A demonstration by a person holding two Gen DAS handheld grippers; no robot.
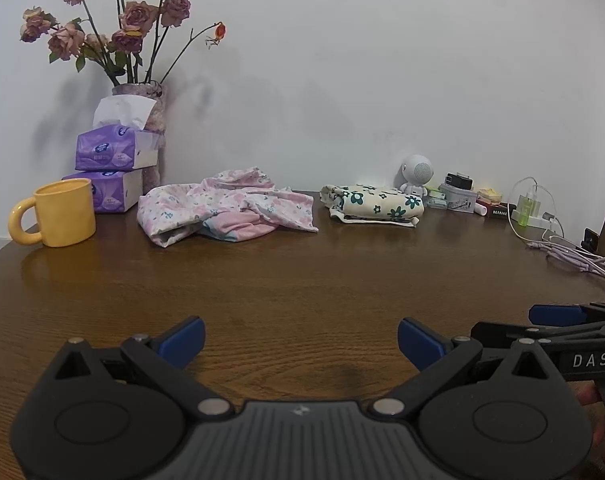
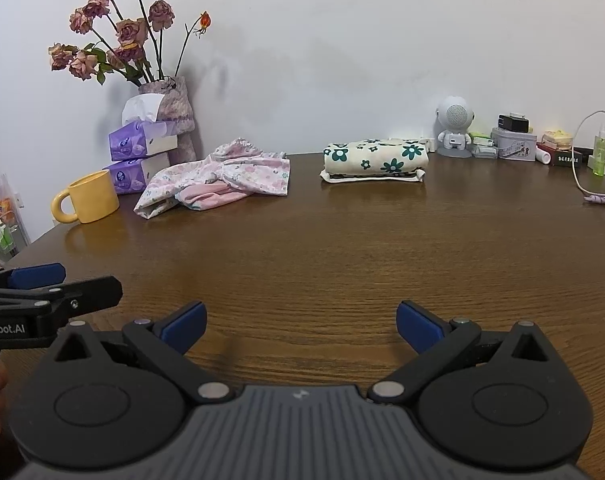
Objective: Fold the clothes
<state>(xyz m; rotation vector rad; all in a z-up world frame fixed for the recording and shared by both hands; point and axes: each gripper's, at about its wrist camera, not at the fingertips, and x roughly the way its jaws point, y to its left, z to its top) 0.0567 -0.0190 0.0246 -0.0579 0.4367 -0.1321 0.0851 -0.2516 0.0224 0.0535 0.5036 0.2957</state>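
Your left gripper (image 1: 301,340) and right gripper (image 2: 301,325) both sit w/ jaws wide, holding nothing, low over the bare front of the wood table (image 2: 342,248), side by side, nr each other. The crumpled pink garment (image 1: 226,206) lies unfolded at the far edge by the wall, just right of the yellow mug (image 1: 58,213) and tissue boxes (image 1: 116,152). The folded cloth (image 2: 374,160) w/ green flowers sits apart to its right, nr the white speaker (image 2: 454,126).
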